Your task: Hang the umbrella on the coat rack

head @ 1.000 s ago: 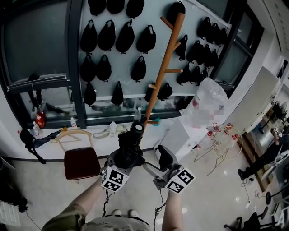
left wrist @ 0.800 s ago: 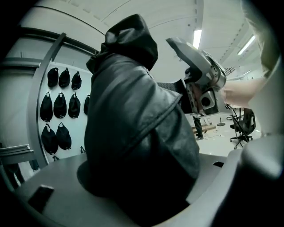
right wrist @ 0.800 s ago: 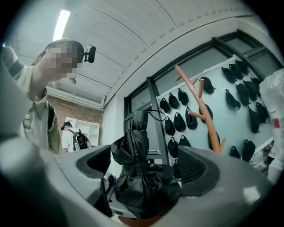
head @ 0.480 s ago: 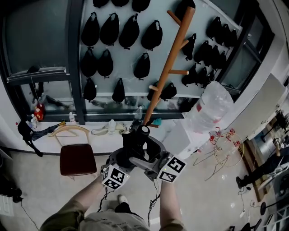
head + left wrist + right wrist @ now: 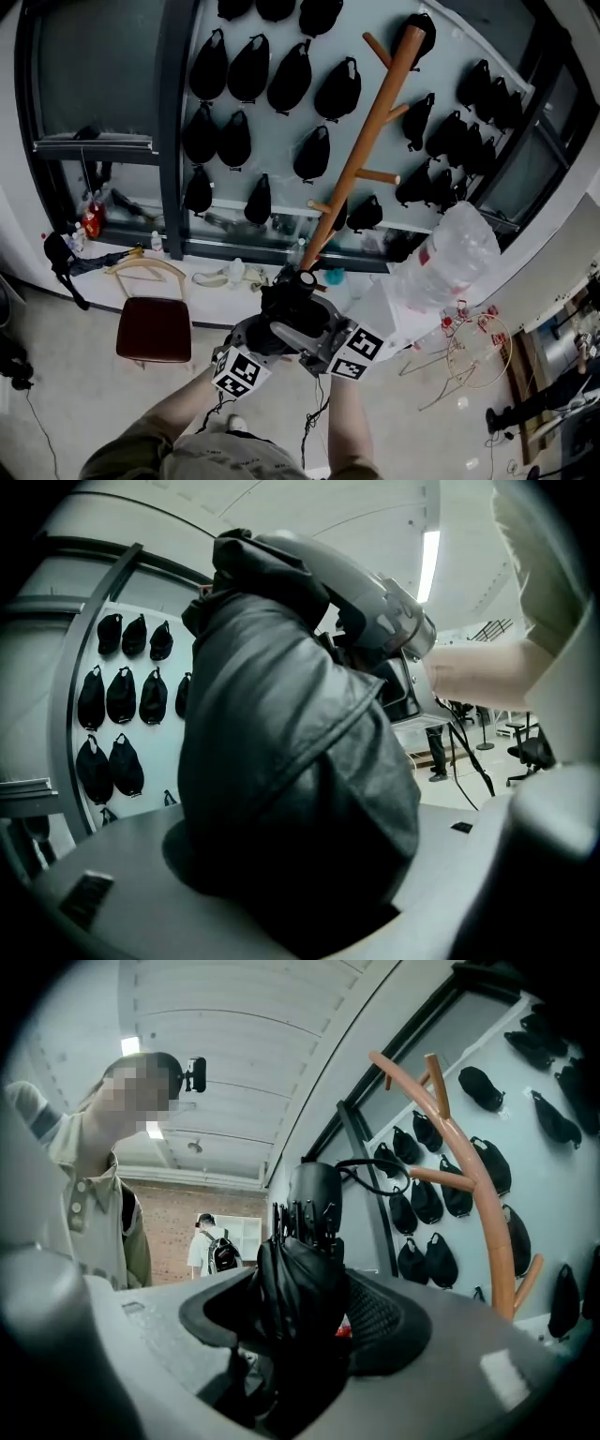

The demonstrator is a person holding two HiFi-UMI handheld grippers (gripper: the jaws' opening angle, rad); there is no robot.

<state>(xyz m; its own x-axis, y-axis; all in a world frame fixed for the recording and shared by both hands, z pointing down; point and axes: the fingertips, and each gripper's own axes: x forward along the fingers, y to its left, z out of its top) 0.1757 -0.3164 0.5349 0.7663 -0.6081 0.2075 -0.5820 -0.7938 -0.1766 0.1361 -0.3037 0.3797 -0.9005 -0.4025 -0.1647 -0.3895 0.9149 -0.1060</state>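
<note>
Both tongs are clamped on one folded black fabric umbrella (image 5: pixel 302 1274), held in front of the person, above the pale floor. Seen in the left gripper view, the left gripper (image 5: pixel 295 841) has its two grey jaws partly apart, and the bunched canopy fills the gap between them and presses on both. There the cloth looks smooth and faintly glossy, with a stitched seam running across a fold. The right gripper (image 5: pixel 305 1321) has just been closing its jaws, and in the right gripper view they sit against the sides of the furled bundle, which stands upright between the dark pads. Above the pads the pleats gather into a ring of thin dark rib ends, topped by a rounded black handle cap (image 5: pixel 314 1194) with a thin black cord loop (image 5: pixel 375 1168) curving off to one side. From the head view the two tools meet close together on the bundle, the left from the lower left and the right from the lower right. The tall orange-brown wooden coat rack (image 5: pixel 361 150) rises slantwise beyond the umbrella, its short pegs sticking out on both sides; the umbrella sits near the foot of the pole in that view and hangs on no peg. Behind the rack, rows of black pouch-shaped items (image 5: pixel 248 70) hang on the pale wall.
</note>
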